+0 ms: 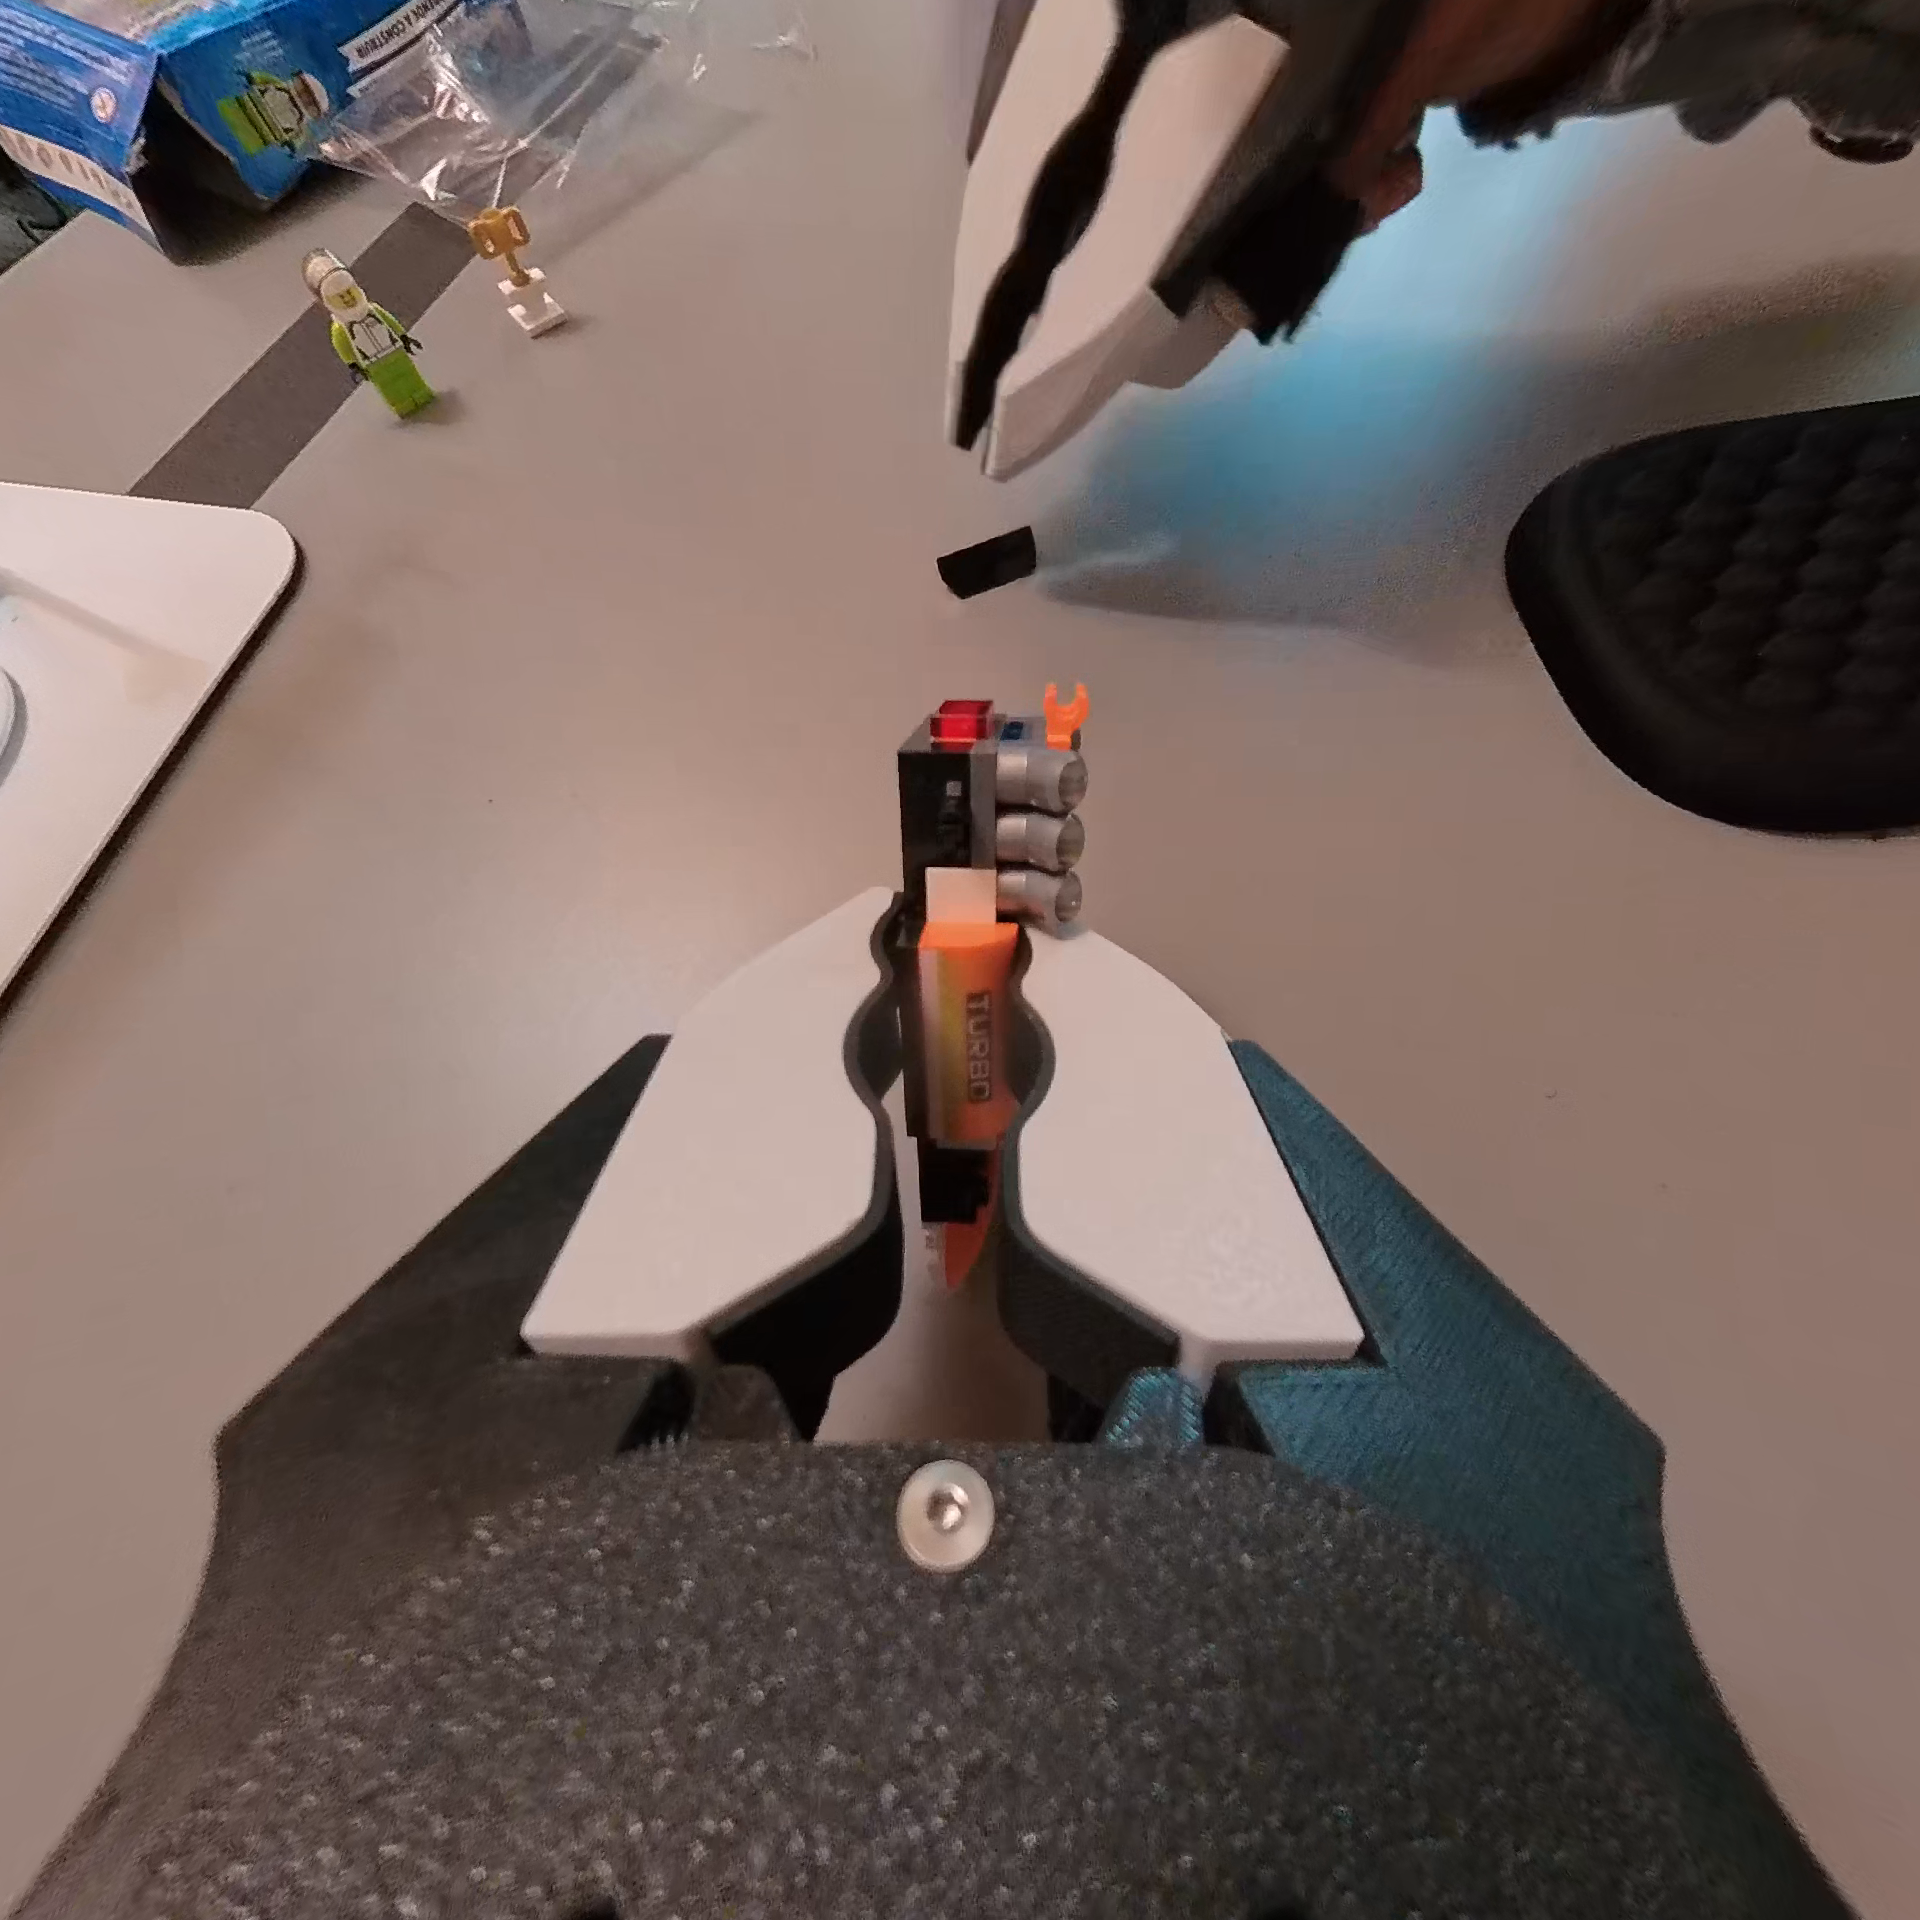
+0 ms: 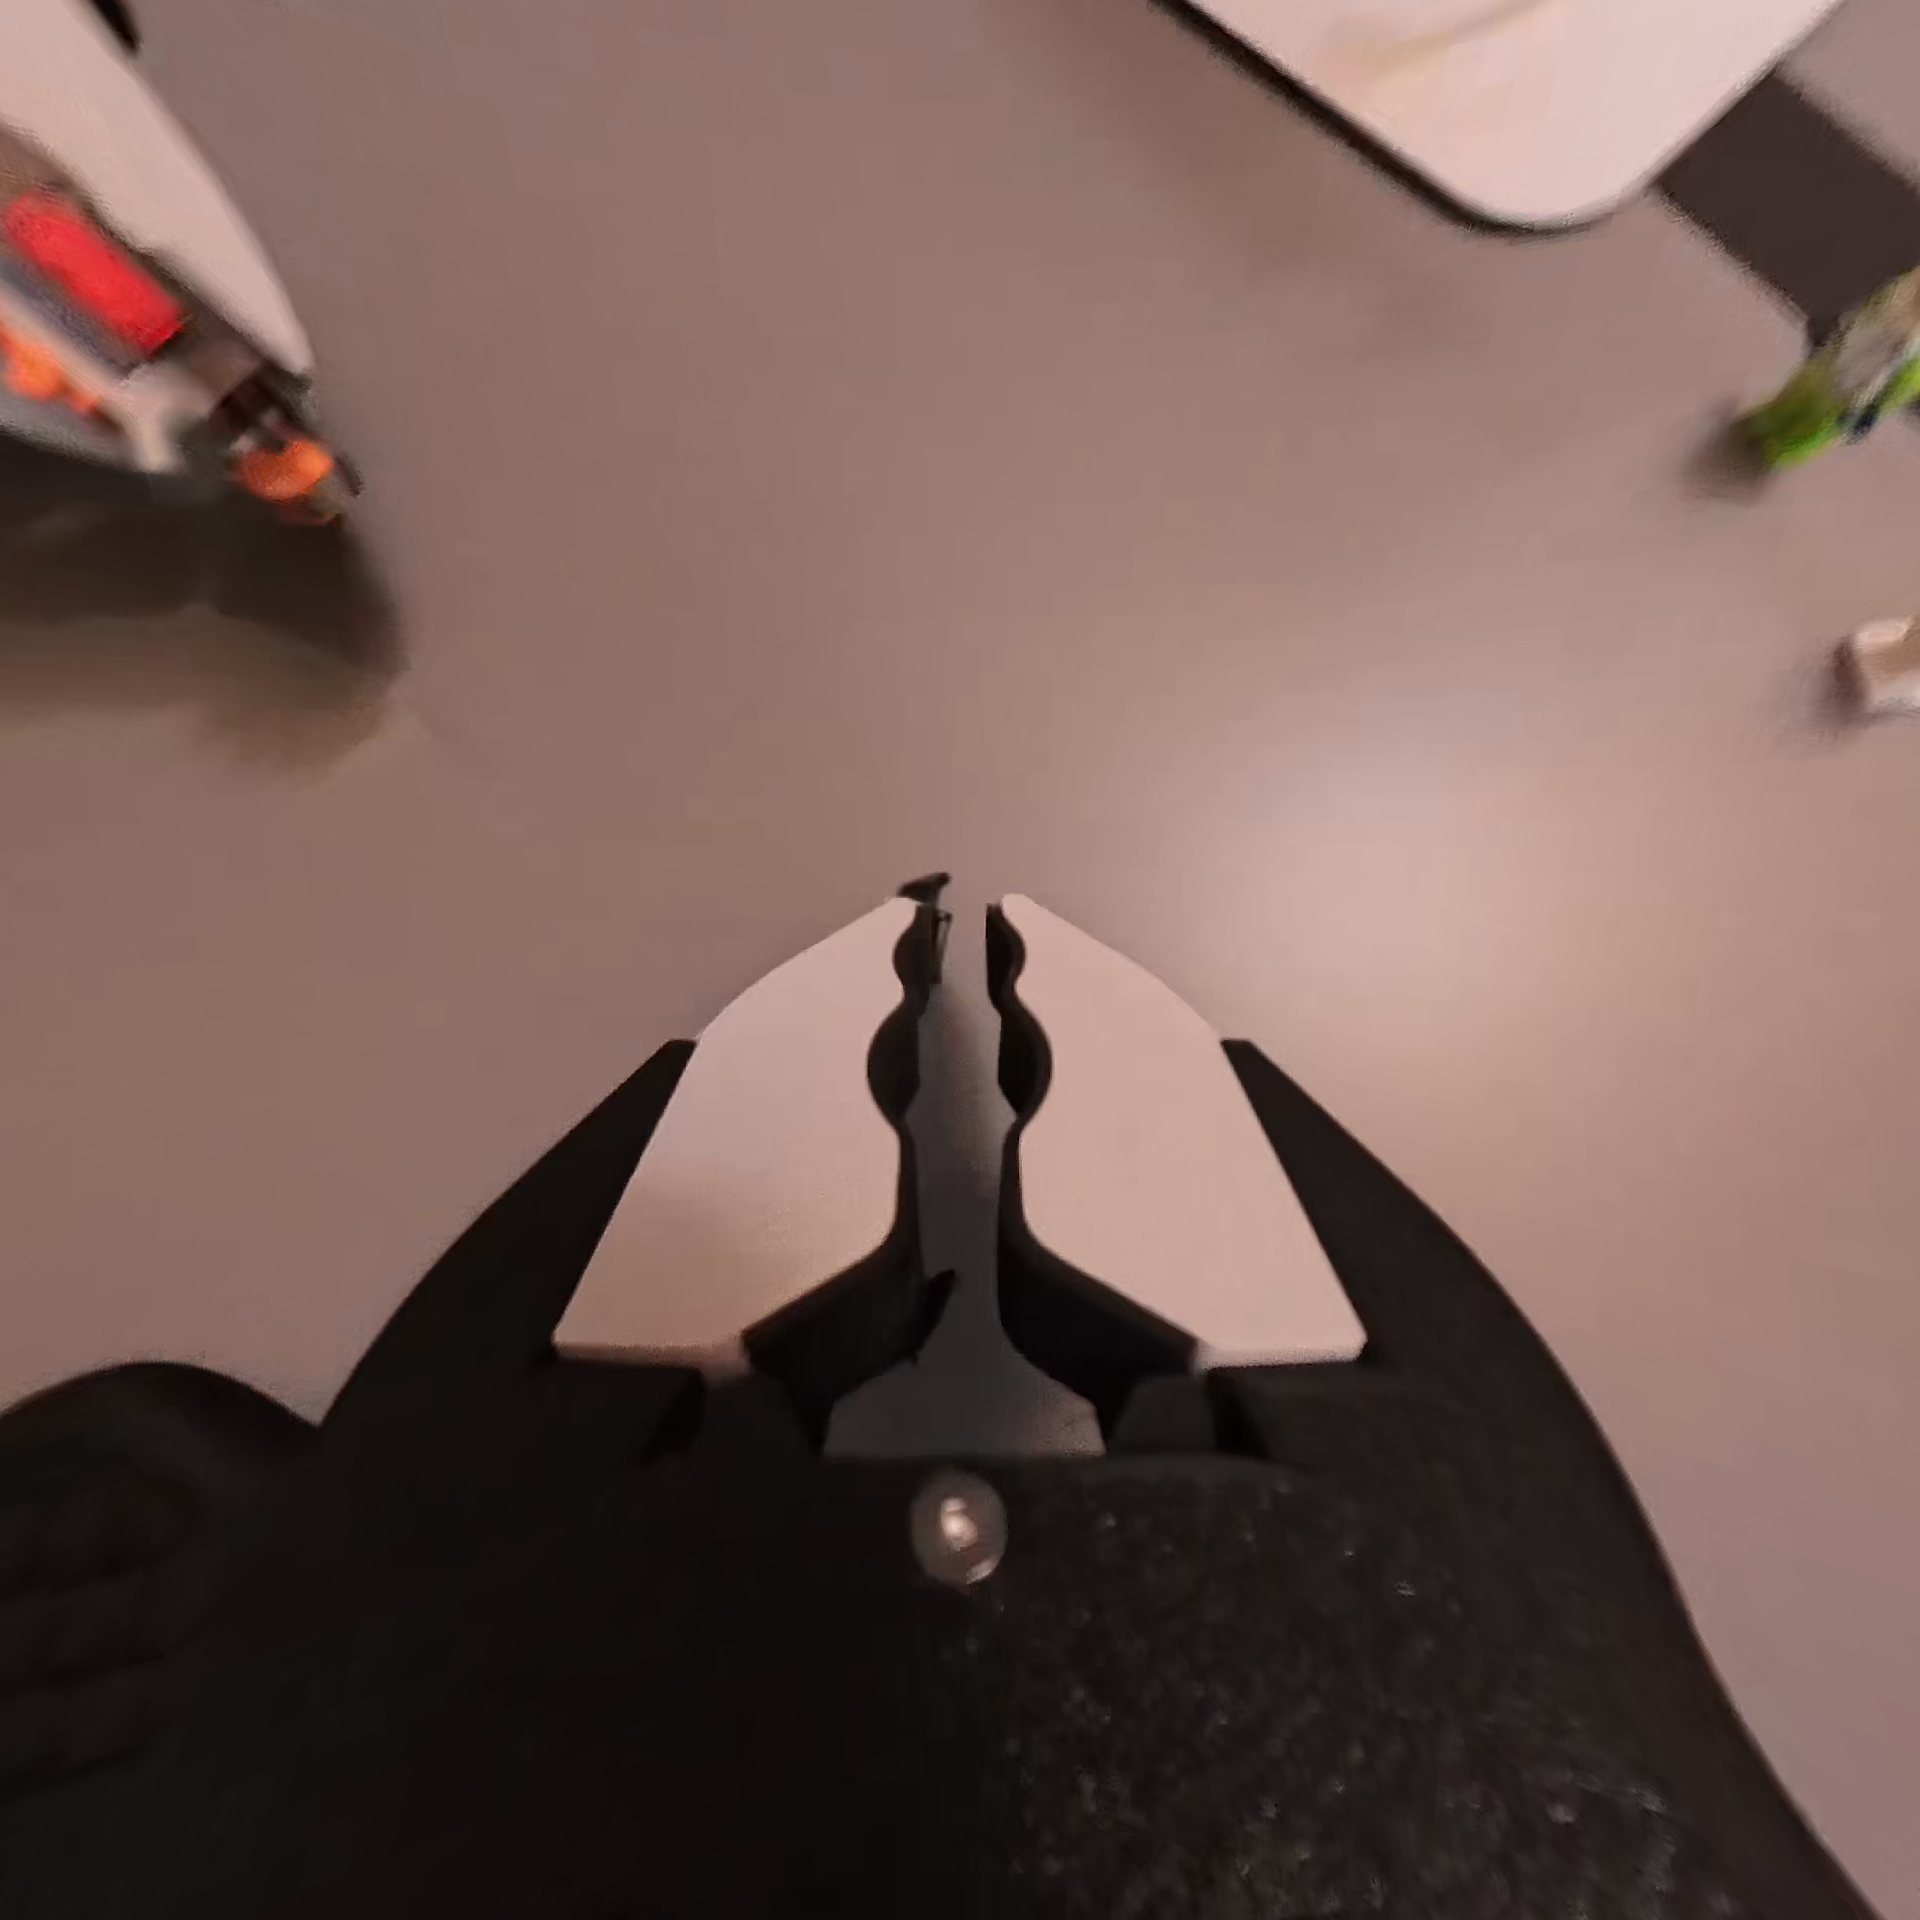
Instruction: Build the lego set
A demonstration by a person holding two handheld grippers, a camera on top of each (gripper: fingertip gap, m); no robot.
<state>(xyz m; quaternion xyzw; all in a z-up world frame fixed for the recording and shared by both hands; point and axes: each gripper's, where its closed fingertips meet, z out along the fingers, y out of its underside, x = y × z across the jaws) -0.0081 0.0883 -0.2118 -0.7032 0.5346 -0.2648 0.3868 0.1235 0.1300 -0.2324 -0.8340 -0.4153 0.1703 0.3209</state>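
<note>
My left gripper point(image 1: 977, 920) is shut on a part-built lego car point(image 1: 992, 821), held upright above the grey table: black body, red tile on top, three silver cylinders and an orange clip on its right side, and an orange printed slope between the jaws. It also shows blurred in the right wrist view point(image 2: 94, 281). My right gripper point(image 1: 982, 442) hovers beyond it, to the right. Its jaws point(image 2: 961, 904) stand almost closed with a thin gap and nothing in it. A small black piece point(image 1: 985, 561) lies on the table under its tips.
A lime-green minifigure point(image 1: 369, 338) and a gold trophy on a white base point(image 1: 509, 260) stand at the far left. Behind them are a blue box point(image 1: 156, 94) and a clear plastic bag point(image 1: 499, 94). A white board point(image 1: 104, 644) lies left, a black mesh pad point(image 1: 1745, 613) right. Across from one pair of fingers to the other is roughly 15 centimeters. About 20 centimeters separates my right fingertips from the lime-green minifigure point(image 1: 369, 338). It turns up in the right wrist view point(image 2: 1867, 360) as well.
</note>
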